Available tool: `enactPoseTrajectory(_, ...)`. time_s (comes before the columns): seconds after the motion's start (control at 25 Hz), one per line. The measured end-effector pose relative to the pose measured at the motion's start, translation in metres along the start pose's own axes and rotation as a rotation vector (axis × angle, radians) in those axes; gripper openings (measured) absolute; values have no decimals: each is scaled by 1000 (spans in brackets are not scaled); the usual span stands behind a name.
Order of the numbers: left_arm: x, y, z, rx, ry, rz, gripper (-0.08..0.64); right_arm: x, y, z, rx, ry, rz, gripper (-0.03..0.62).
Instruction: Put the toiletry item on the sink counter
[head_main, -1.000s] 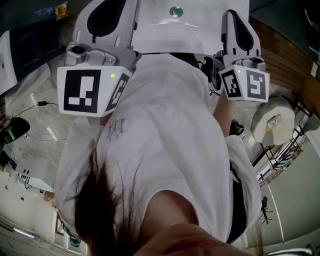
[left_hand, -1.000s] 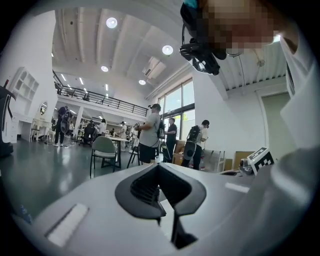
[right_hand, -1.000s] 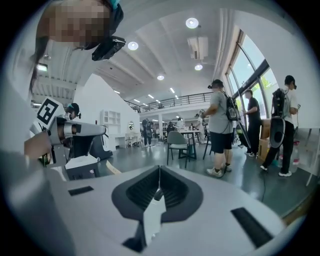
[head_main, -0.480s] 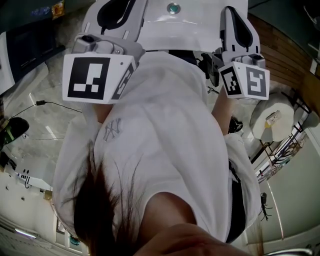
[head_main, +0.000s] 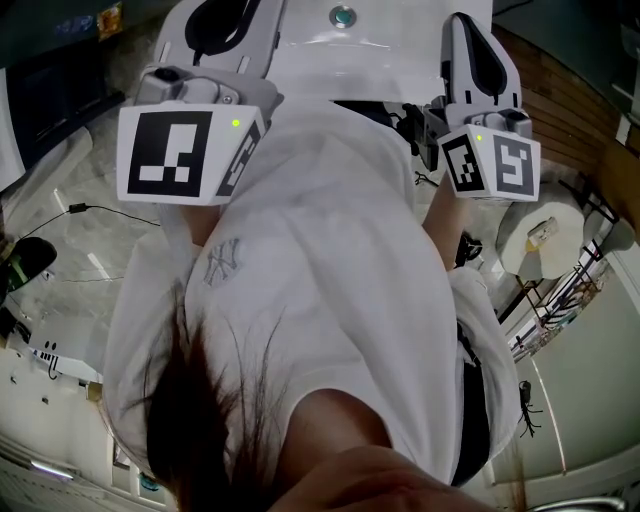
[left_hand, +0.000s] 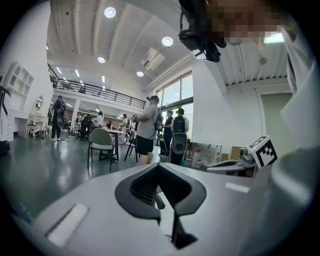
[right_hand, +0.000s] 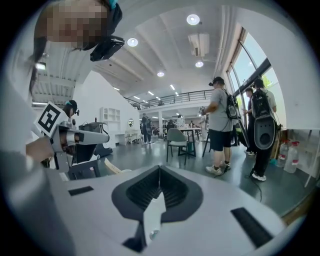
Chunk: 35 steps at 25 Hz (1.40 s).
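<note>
No toiletry item shows in any view. In the head view my left gripper (head_main: 225, 20) is raised in front of the person's white shirt (head_main: 320, 270), its marker cube (head_main: 180, 150) facing the camera. My right gripper (head_main: 475, 60) is held up at the same height on the right. Beyond them lies a white fixture (head_main: 380, 50) with a round metal fitting (head_main: 343, 15). In the left gripper view the left gripper (left_hand: 160, 197) has its jaws pressed together with nothing between them. The right gripper (right_hand: 157, 200) looks the same in its own view: shut and empty.
Both gripper views look out over a large hall with several standing people (left_hand: 148, 127) (right_hand: 220, 130), a chair (left_hand: 101, 142) and tables. In the head view a white round object (head_main: 545, 240) and a metal rack (head_main: 560, 300) stand at the right, and a cable (head_main: 80, 210) lies on the marble floor.
The left gripper has drifted slightly up and sideways in the head view. The right gripper has hardly moved. Both stay shut.
</note>
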<state>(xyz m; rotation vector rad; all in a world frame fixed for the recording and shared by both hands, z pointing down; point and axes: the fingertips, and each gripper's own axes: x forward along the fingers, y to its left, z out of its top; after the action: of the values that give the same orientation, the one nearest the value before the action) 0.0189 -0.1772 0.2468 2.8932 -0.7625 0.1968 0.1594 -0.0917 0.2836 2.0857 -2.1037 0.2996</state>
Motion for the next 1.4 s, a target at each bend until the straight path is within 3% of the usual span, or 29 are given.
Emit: enactPoseTrajectory(1.4,-5,9,-4,13,14,31,9,1,0,-1,2,10,6,9)
